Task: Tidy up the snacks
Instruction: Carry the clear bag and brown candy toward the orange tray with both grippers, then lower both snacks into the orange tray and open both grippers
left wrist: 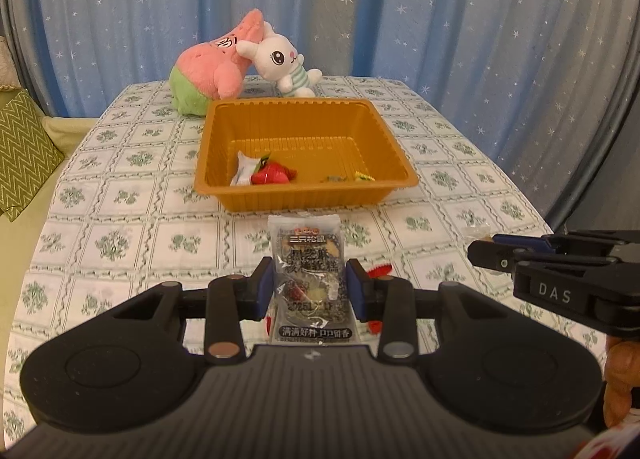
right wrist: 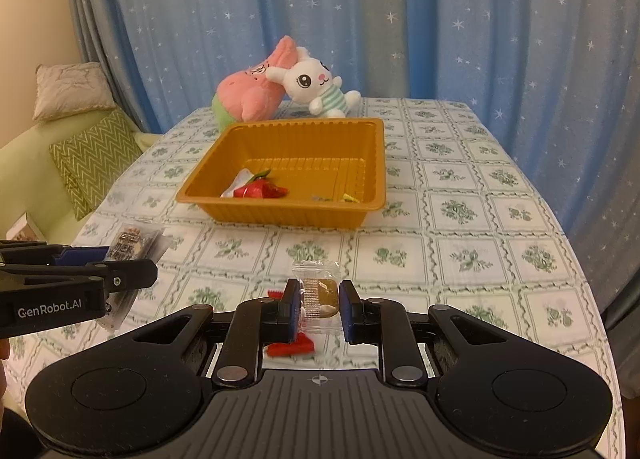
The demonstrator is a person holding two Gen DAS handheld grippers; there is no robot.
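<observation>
Black left gripper (left wrist: pixel 311 287) clamps dark printed snack packet (left wrist: pixel 306 259); right gripper (right wrist: pixel 319 305), jaws part-open, straddles small clear-wrapped brown snack (right wrist: pixel 322 293) w/ contact unclear, red wrapper (right wrist: pixel 290 347) half hidden beneath.

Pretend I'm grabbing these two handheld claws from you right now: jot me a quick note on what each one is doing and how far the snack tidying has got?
Left gripper: shut on a black sesame snack packet, held above the tablecloth, in front of the tray.
Right gripper: fingers on both sides of a small clear-wrapped candy; whether it is gripped or lifted can't be told.
Orange tray: sits mid-table, already holding a red strawberry-style packet, a white packet and some small yellow-green pieces.
Left to do: drop both packets into the tray, then fetch the red wrapper lying beneath the right gripper.
The plush toys behind the tray aren't part of it.
</observation>
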